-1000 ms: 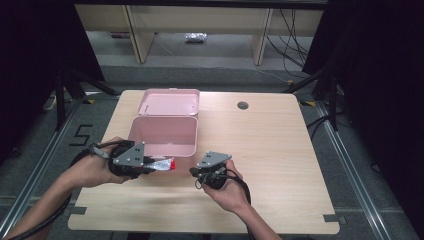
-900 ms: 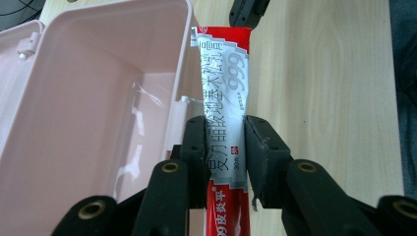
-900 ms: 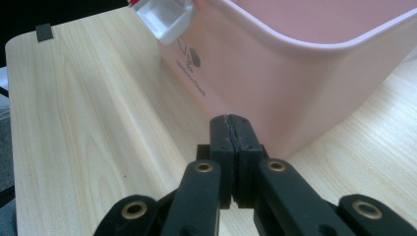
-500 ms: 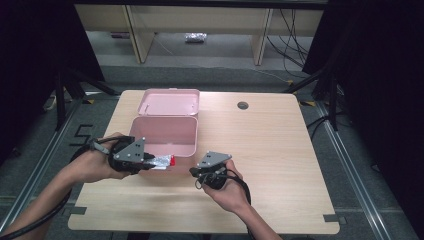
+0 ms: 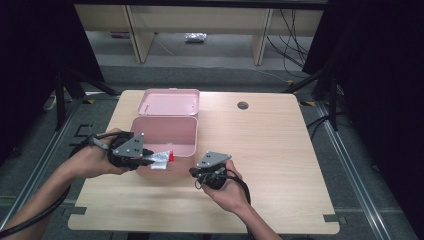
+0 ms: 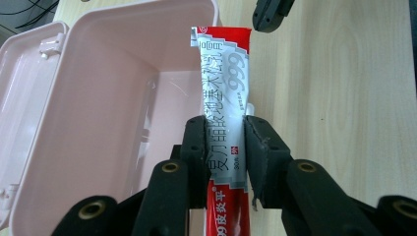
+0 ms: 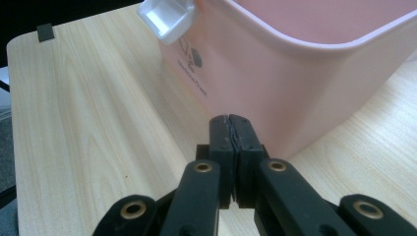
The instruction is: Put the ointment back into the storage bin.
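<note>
tube (image 6: 223, 98) between left gripper (image 6: 225, 147) pads

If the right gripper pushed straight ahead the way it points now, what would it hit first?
Most likely the pink box. In the right gripper view the right gripper, jaws shut with nothing between them, aims at the box's near wall low down, by its corner. The gap between them is hard to judge.

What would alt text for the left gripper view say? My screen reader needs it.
The left gripper clamps a red and silver tube, which points over the edge of an open pink box on a wooden table.
</note>
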### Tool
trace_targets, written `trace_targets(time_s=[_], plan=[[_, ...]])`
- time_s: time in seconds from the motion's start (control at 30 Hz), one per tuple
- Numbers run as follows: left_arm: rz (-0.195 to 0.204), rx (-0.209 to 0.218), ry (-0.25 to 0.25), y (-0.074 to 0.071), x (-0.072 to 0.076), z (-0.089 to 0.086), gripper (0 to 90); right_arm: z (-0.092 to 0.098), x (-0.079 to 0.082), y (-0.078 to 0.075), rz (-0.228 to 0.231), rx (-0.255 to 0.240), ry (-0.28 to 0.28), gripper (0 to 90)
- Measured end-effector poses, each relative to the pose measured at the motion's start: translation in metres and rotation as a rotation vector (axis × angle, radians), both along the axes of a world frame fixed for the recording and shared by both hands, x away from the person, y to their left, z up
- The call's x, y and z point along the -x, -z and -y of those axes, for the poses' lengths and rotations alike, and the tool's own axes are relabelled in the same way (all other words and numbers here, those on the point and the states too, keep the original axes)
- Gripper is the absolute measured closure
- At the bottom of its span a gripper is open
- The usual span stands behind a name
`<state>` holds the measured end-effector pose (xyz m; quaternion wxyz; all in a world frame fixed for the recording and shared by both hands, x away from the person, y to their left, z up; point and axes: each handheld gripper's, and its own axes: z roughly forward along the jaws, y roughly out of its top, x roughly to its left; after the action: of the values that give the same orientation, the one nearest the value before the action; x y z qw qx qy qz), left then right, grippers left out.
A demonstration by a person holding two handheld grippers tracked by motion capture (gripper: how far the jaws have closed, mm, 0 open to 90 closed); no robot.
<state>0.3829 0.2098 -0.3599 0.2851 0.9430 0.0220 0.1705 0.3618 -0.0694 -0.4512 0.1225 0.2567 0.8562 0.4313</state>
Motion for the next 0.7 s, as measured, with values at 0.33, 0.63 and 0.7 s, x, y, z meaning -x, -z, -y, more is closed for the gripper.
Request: trace_targets(time_s=[0.33, 0.63, 0.7], plan=[[0.008, 0.003, 0.002, -0.003, -0.006, 0.0, 71.2, 0.0, -0.001, 0.001, 0.023, -0.012, -0.002, 89.7], [0.009, -0.013, 0.001, -0.006, -0.015, -0.001, 71.2, 0.001, 0.0, 0.0, -0.002, -0.001, 0.002, 89.5], [0.01, -0.015, 0.001, -0.006, -0.016, -0.001, 71.2, 0.001, 0.0, 0.0, 0.001, 0.0, 0.002, 89.4]])
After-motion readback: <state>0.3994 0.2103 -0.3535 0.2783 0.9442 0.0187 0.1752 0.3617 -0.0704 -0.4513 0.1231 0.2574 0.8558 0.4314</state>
